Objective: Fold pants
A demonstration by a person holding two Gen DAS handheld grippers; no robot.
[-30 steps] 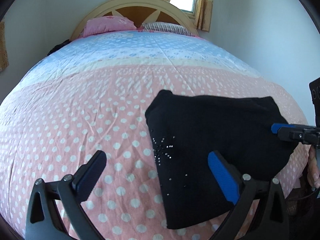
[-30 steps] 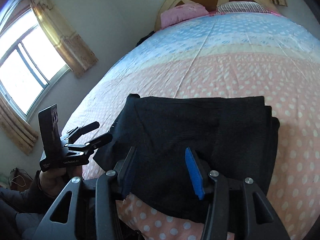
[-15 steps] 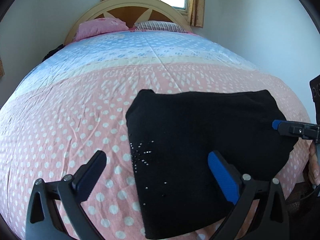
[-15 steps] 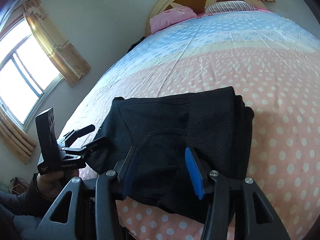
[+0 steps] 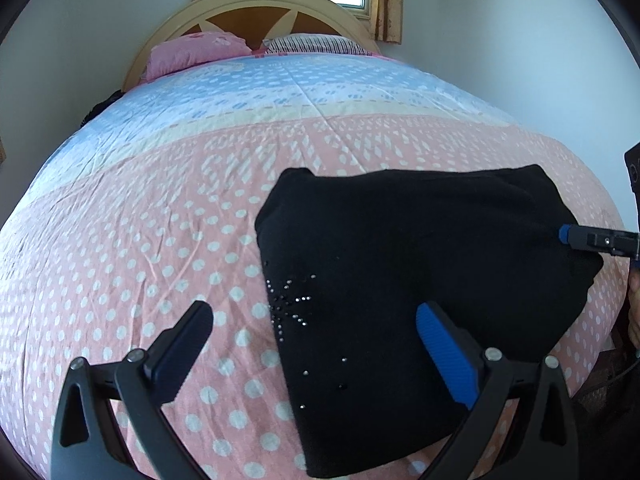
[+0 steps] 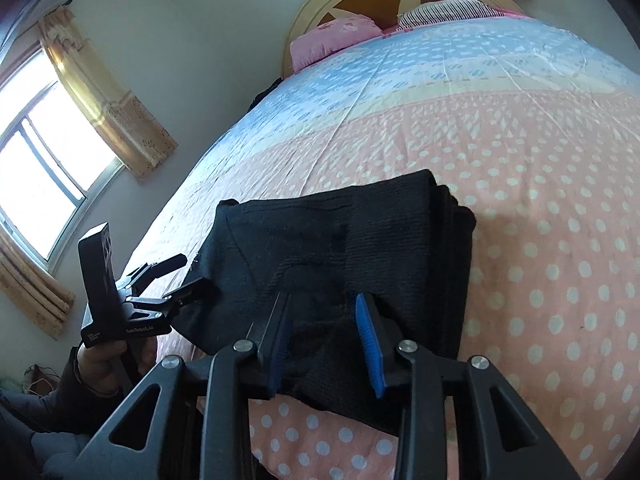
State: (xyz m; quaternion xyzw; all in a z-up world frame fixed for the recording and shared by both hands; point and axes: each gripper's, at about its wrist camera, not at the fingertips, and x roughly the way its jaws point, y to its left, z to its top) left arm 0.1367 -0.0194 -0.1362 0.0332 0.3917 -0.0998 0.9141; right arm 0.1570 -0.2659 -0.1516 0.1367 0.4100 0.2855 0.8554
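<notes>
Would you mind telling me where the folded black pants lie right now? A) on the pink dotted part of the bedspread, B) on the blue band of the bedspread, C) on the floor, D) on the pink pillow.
A: the pants lie on the bedspread where it is pink with white dots, well short of its blue band.

The folded pants (image 5: 404,304) lie on the bed (image 5: 160,240) at its foot edge toward the right corner, with two pillows (image 5: 192,54) side by side at the far head edge against the headboard (image 5: 248,12).
</notes>
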